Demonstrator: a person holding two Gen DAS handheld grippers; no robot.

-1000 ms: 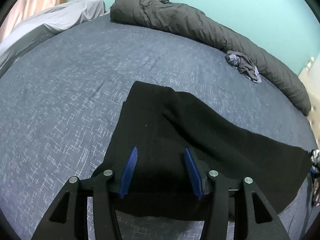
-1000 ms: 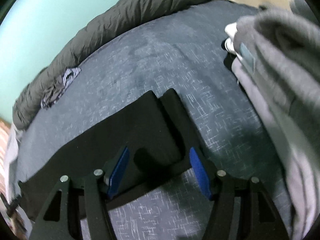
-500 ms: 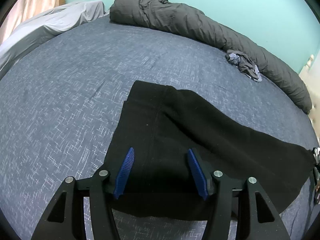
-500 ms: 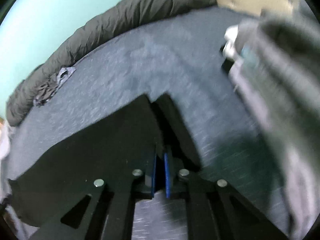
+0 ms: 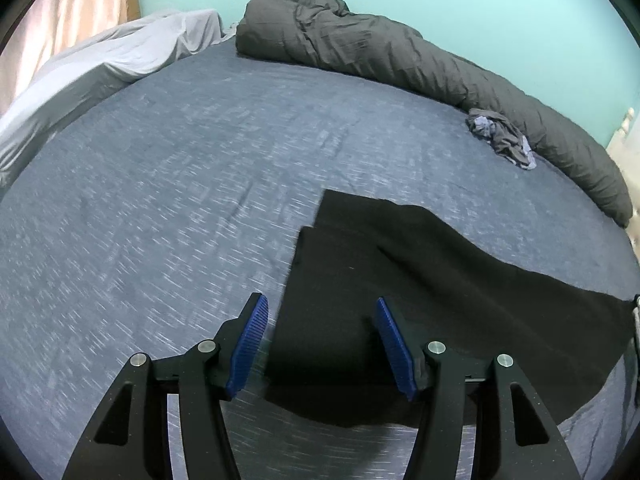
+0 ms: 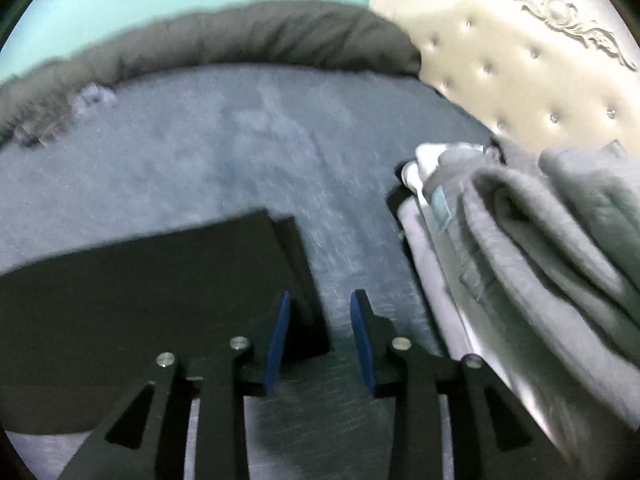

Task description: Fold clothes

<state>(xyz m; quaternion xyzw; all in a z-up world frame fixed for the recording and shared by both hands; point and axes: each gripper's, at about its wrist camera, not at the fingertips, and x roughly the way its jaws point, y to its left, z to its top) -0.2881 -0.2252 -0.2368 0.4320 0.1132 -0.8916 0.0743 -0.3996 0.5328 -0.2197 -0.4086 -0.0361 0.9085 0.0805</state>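
Your right tongs are reopening after pinching shut, now part-open and empty over the black garment's corner. Your left tongs are sliding left, wide, empty. Garment is lying flat on the bed, partly folded; release looks done.

open bedsheet left, folded clothes pile blocking right

A black garment, folded lengthwise with one layer's edge offset from the other, lies flat across the blue-grey bedsheet.
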